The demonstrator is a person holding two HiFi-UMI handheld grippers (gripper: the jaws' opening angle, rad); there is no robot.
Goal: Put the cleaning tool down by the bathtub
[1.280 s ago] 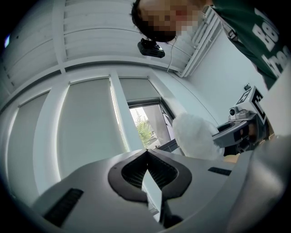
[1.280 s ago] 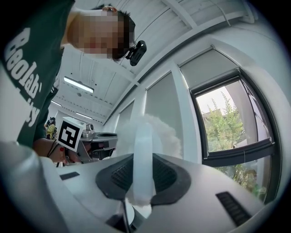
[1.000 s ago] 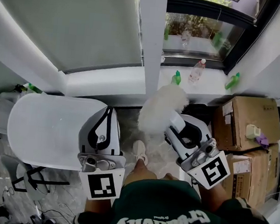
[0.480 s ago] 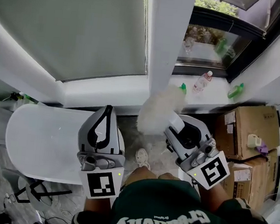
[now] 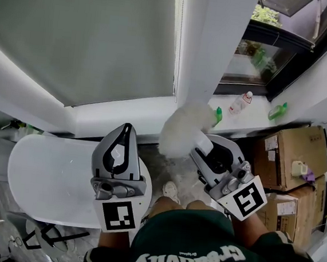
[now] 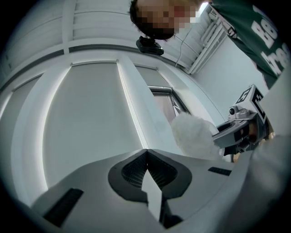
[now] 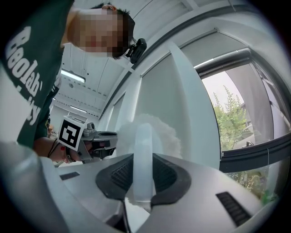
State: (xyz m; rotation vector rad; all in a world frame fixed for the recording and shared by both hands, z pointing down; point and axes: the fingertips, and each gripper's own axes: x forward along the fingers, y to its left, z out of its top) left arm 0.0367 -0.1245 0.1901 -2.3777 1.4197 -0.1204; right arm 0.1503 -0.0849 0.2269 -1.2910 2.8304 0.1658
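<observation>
**Head and claw views.** The right claw is clenched on the pale handle of the cleaning tool, a fluffy white duster whose head projects beyond the jaws. The tool is held off the floor, right of the white bathtub and before the window sill, where bottles stand. The left claw is clenched on nothing, tips together, seen over the bathtub's right end. Cardboard boxes lie at far right.
</observation>
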